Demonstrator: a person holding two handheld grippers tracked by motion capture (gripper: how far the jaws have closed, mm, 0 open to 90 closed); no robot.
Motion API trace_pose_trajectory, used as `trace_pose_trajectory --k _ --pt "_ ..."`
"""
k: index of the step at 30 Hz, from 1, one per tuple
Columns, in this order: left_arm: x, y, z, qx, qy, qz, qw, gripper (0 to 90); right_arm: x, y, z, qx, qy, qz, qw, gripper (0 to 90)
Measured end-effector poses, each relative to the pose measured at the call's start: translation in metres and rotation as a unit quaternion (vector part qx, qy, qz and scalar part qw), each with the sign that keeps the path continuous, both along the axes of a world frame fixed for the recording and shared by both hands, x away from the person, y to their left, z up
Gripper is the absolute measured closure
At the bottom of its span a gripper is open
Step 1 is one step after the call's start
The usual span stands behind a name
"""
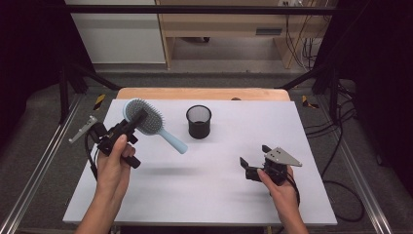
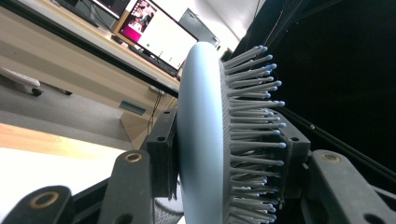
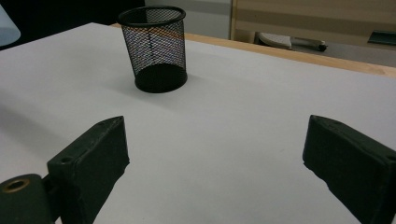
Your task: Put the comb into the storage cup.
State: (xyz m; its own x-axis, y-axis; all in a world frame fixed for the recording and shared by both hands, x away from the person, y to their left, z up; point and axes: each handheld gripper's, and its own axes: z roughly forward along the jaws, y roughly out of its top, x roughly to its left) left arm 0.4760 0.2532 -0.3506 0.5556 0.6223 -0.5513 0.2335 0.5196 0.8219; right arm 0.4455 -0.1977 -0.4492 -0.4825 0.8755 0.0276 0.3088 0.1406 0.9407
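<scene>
From the high view, the left claw [image 1: 130, 126] is clamped across the head of a light-blue hairbrush [image 1: 146, 119] and carries it clear of the desk [image 1: 146, 195], over the desk's far-left part; a soft shadow lies on the white surface beneath. The brush handle points out to the right and slightly toward the person, ending close to a black mesh cup [image 1: 198, 122] that stands upright near the middle of the far edge. The right claw [image 1: 253, 158] rests low at the near right, well apart from both, with its jaws spread and nothing between them.

In the left gripper view, the hairbrush [image 2: 205, 140] stands edge-on between the two black jaws: one pad presses on the smooth back, the other sits among the bristles. A grip through bristles is springy, so the brush could pivot if it is swung fast.

In the right gripper view, the mesh cup [image 3: 156, 46] stands upright and empty ahead of the open jaws, with bare desk [image 3: 224, 154] between.

The step in hand looks like bringing the brush to the cup. To do it well, I would tip the handle downward first, line its tip over the cup's mouth, lower slowly, and let go only once the handle is well inside, since the light cup could topple from a sideways nudge.
</scene>
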Motion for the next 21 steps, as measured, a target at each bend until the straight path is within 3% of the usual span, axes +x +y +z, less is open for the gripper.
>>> trace_pose_trajectory --k 6,12,21 --pt "0.006 -0.007 0.011 0.009 -0.006 0.002 0.9999 52.0 -0.001 0.000 0.000 0.001 0.001 0.001 1.0000 7.3" --pt "0.017 -0.016 0.022 -0.004 -0.006 0.000 1.0000 52.0 -0.001 0.000 0.000 0.003 0.002 0.003 1.0000 7.2" --pt "0.042 -0.035 0.047 0.038 -0.025 -0.002 0.9989 51.9 -0.002 0.001 -0.001 0.006 0.006 0.005 1.0000 7.2"
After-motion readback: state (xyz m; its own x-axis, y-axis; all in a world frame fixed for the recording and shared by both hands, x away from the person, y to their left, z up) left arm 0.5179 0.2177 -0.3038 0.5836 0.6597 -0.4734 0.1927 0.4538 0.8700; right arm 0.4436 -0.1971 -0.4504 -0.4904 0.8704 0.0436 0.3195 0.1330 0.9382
